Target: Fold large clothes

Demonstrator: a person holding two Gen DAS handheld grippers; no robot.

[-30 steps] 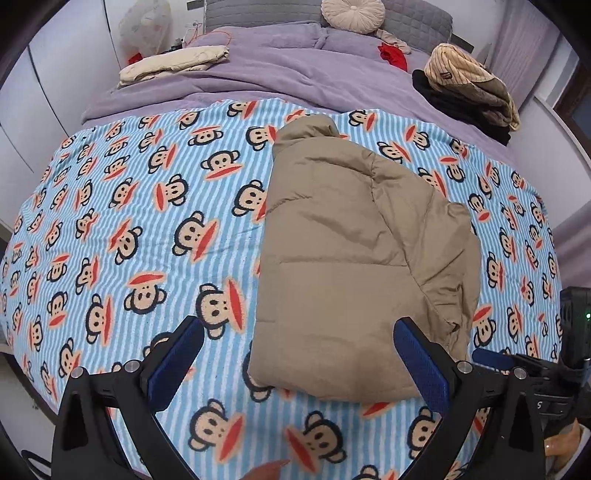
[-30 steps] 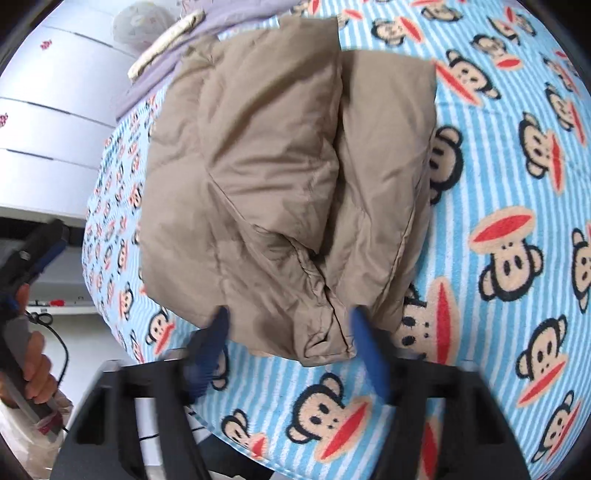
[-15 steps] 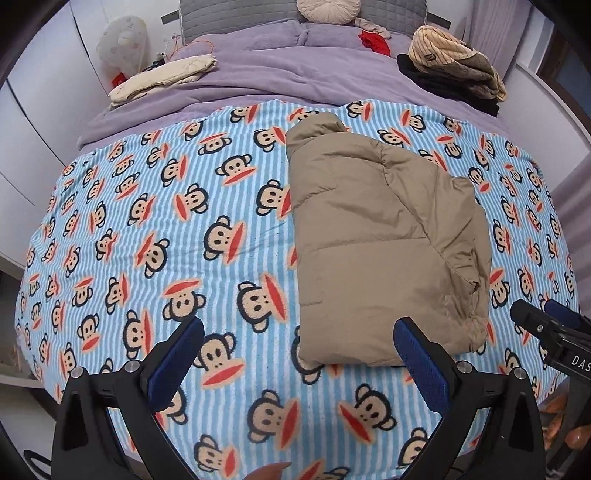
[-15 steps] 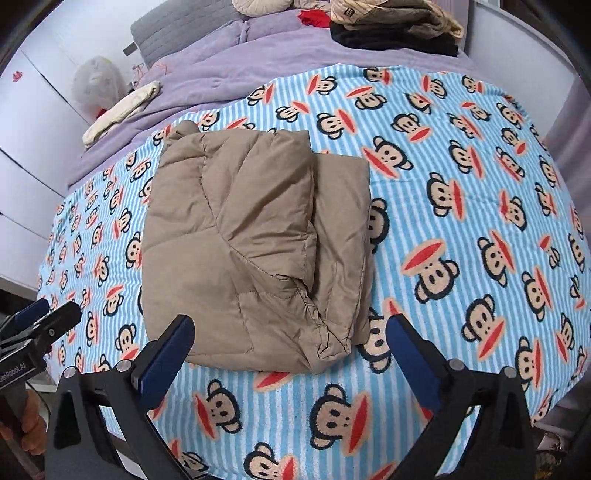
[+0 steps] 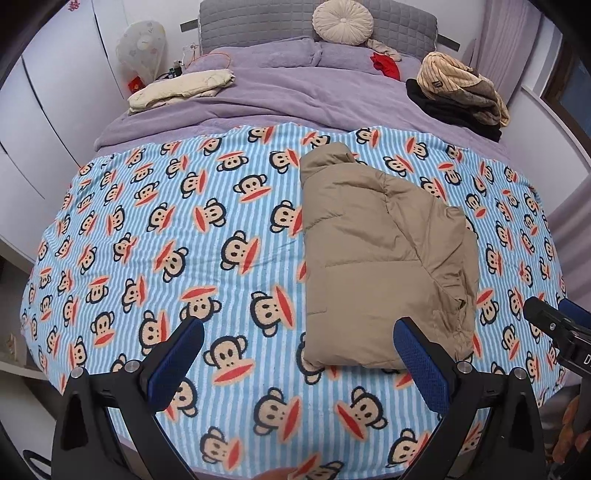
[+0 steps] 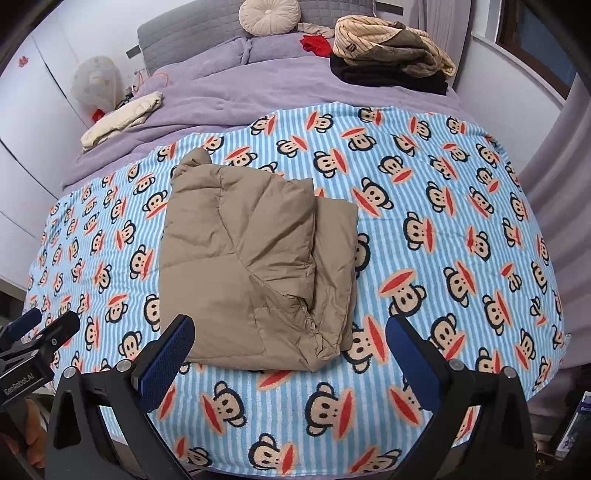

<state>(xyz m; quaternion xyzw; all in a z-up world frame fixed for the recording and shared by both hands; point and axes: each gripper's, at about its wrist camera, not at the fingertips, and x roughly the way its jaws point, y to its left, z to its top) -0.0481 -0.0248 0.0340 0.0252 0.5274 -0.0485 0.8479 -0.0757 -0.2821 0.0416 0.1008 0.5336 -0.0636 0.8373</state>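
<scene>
A tan padded jacket [image 5: 373, 258] [image 6: 255, 258] lies folded into a thick bundle on the blue striped monkey-print blanket [image 5: 166, 236] [image 6: 443, 229]. Its collar end points to the head of the bed. My left gripper [image 5: 297, 360] hangs open above the blanket near the foot of the bed, with nothing between its blue pads. Its right pad is over the jacket's near corner. My right gripper [image 6: 290, 354] is open wide above the jacket's near edge, also holding nothing. Each gripper shows at the side of the other's view.
Beyond the blanket lies a purple duvet [image 5: 295, 99]. A cream folded garment [image 5: 181, 88] rests at the back left, a stack of folded clothes [image 5: 458, 92] at the back right, a red cloth [image 5: 386, 66] and a round cushion [image 5: 341, 16] by the headboard. White wardrobe doors [image 5: 33, 122] stand left.
Both grippers have lifted away from the jacket and pulled back, so more of the bed shows. The right gripper's jaws went from close beside the jacket's edge to wide open, and it tilted up.
</scene>
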